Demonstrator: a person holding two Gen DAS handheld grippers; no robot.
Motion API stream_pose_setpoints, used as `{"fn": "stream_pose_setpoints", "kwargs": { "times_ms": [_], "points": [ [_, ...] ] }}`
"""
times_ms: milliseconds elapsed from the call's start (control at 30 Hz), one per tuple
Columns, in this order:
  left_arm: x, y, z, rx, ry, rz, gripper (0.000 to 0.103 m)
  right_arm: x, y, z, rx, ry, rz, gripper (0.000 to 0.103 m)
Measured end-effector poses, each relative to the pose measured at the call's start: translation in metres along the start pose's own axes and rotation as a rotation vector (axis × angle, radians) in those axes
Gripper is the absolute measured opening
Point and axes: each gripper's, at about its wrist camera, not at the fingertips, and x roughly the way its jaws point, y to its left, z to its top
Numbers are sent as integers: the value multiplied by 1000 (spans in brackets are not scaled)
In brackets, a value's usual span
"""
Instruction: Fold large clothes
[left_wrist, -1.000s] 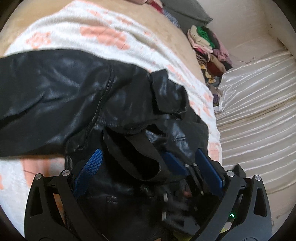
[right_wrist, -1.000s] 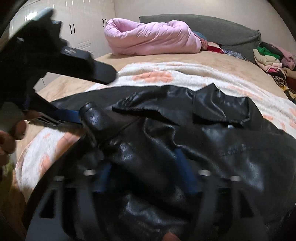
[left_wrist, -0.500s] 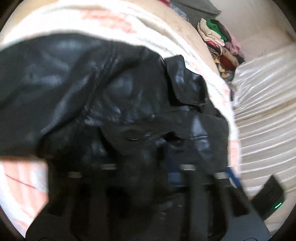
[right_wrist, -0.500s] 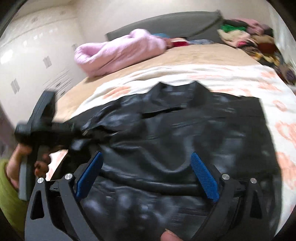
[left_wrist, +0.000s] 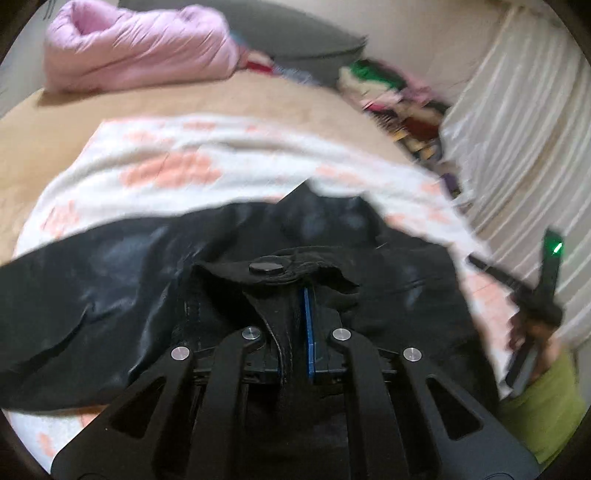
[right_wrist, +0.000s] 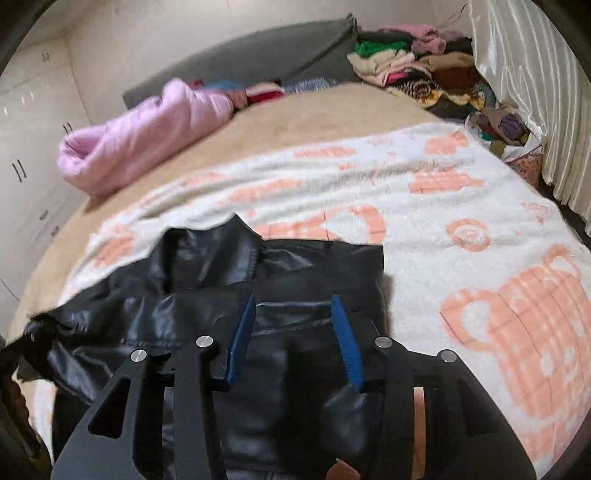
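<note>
Black jacket (left_wrist: 110, 288) cuff pinched in left gripper (left_wrist: 301, 295) jaws; right gripper (right_wrist: 295, 332) jaws, closing, half-open over its body.

Soft, even indoor light, moderately bright; sheen glints on the black leather jacket (right_wrist: 207, 317); motion blur smears the left wrist view, worst at the right edge; fisheye bending and dark corners frame both views.
</note>
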Motion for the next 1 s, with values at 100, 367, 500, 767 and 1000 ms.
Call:
{"fn": "stream_pose_setpoints", "kwargs": {
  "times_ms": [100,367,500,767,1000],
  "points": [
    [14,14,-13,-16,43,23,2,33,-4,-4,-11,74,-45,42],
    [38,32,-28,-39,99,28,9,70,-26,-19,11,142,-60,35],
    [25,30,-22,-49,82,32,32,35,-15,-16,14,96,-31,48],
    [-35,-1,-21,39,-6,89,56,-25,27,-49,-114,51,45,66],
    [18,-26,-52,88,175,115,58,-17,39,-82,-122,142,0,70]
  ]
}}
